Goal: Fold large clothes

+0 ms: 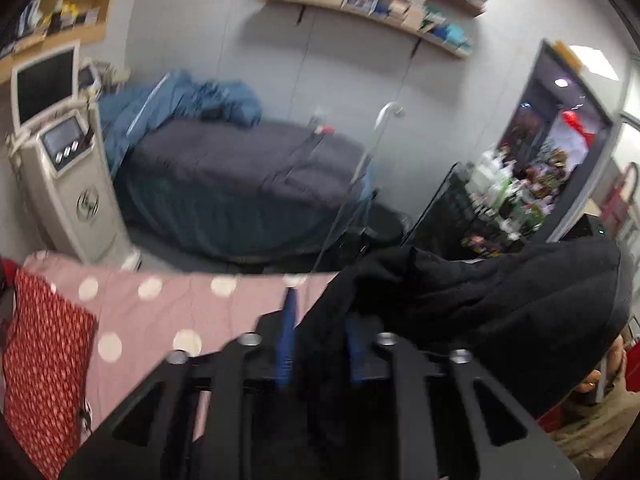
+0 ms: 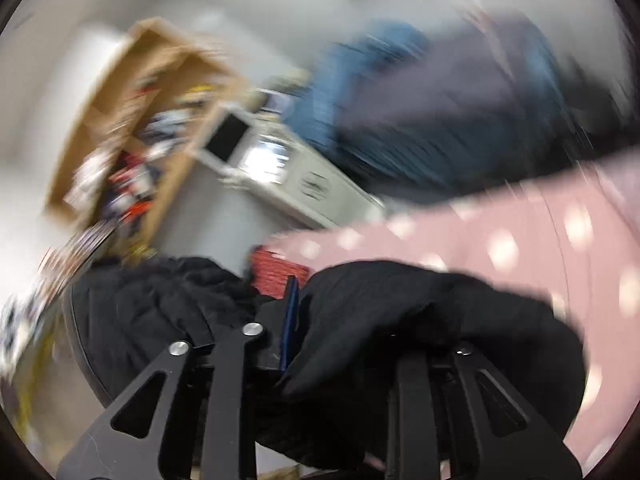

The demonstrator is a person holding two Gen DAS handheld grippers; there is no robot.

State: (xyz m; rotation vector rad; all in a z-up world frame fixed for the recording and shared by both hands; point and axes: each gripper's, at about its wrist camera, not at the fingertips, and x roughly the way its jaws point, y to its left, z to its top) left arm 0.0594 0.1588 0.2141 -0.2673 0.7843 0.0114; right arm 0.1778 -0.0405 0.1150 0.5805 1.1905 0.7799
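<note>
A large black garment hangs lifted in the air, bunched to the right in the left wrist view. My left gripper is shut on its edge, the cloth running down between the blue fingers. In the blurred right wrist view the black garment drapes over my right gripper, which is shut on it; only the left blue finger shows, the other is covered by cloth. Below lies a pink sheet with white dots, which also shows in the right wrist view.
A red patterned cloth lies on the sheet's left. Beyond are a beige machine with a screen, a bed with dark grey cover and blue bedding, wall shelves, a black cart of bottles.
</note>
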